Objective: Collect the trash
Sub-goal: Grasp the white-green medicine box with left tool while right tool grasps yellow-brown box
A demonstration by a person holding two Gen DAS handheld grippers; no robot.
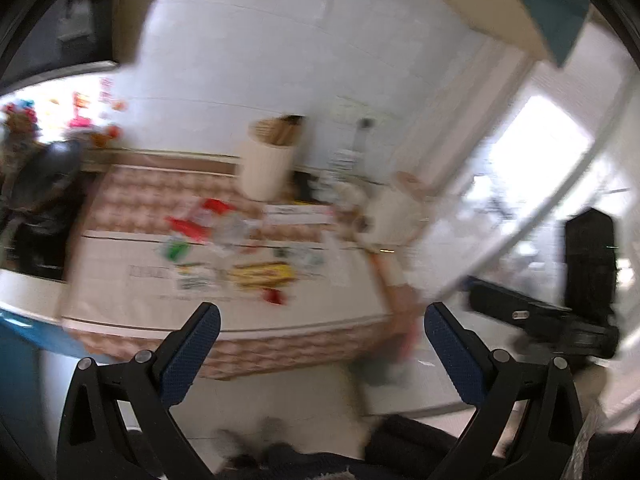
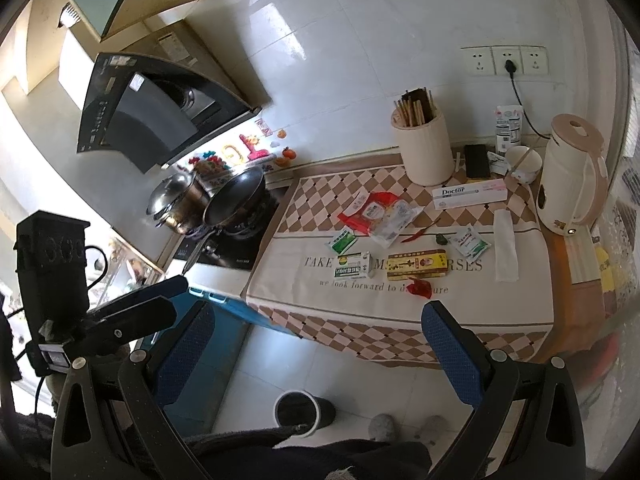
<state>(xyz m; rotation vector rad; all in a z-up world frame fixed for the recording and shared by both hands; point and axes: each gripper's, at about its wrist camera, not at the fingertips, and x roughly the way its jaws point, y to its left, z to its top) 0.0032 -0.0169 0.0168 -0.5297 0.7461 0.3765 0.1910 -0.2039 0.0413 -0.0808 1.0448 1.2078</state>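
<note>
Blue pads spread wide on both sides: our right claw [image 2: 316, 344] stands open with nothing between its fingers, and our left claw [image 1: 322, 340] is parted and empty too, though its view is smeared with motion blur. Both hang off the front edge of the surface [image 2: 520, 300], over the pale floor tiles, touching nothing.

Moving outward from the right claw, we get the whole job laid out on the checked cloth [image 2: 360, 336]. Nearest us lies a crumpled red wrapper [image 2: 420, 287]. Just behind it sit a yellow packet [image 2: 417, 265] and a small green-and-white box [image 2: 354, 266]. Farther back we see a green sachet [image 2: 342, 241], another sachet [image 2: 472, 244] to the right, a red chilli [image 2: 418, 234], and a red-and-clear wrapper pile [image 2: 380, 214]. A folded white tissue [image 2: 505, 250] lies toward the kettle [image 2: 568, 176]. A long white box marked "Doctor" [image 2: 470, 195] rests near the chopstick holder [image 2: 424, 148]; whether that one counts as trash, we cannot tell.

Down on the floor, between the claw fingers in the right view, stands a dark bin [image 2: 300, 408], below the surface's front edge. What is inside it we cannot make out.

Our read: collection has barely started, if at all. Every scrap we can see lies on the cloth, nothing is gripped, and the whole spread is left to carry down to the bin.
</note>
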